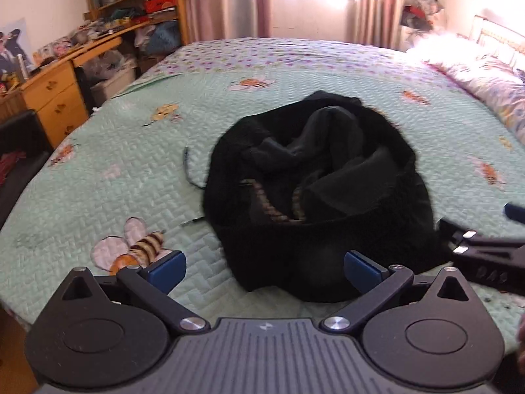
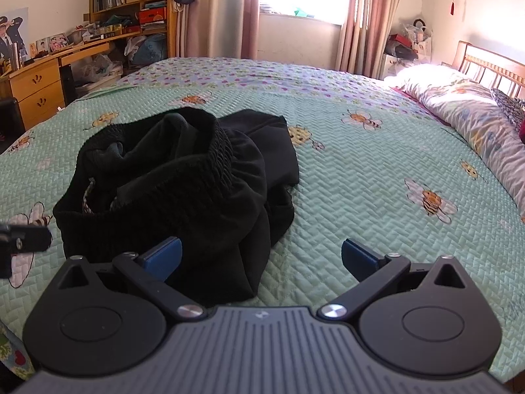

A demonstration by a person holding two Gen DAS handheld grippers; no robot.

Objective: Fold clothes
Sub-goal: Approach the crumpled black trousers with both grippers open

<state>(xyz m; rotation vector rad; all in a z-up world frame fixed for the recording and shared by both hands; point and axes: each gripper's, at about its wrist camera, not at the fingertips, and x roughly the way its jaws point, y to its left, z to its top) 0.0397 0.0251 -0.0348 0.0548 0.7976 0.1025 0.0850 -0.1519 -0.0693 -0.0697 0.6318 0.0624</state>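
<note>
Trousers bunched mid-bed, unfolded; soft, limp, light. Grab the ribbed waistband. Left tool and right tool wide open, empty.

Black garment: soft matt cloth, heaped; a band of it is gathered in ribbed elastic, and a paler woven cord shows in the folds. Quilt: pale green cloth, matt, stitched in a raised zigzag quilting, with printed or appliquéd bees. Left gripper: body of matt black plastic, ribbed grey panel at the middle, bright polished metal pivot screws; fingertips faced in smooth blue pads. Right gripper: same finish. Desk: light wood, smooth, slight sheen. Curtains: thin pinkish cloth. Headboard: varnished wood
</note>
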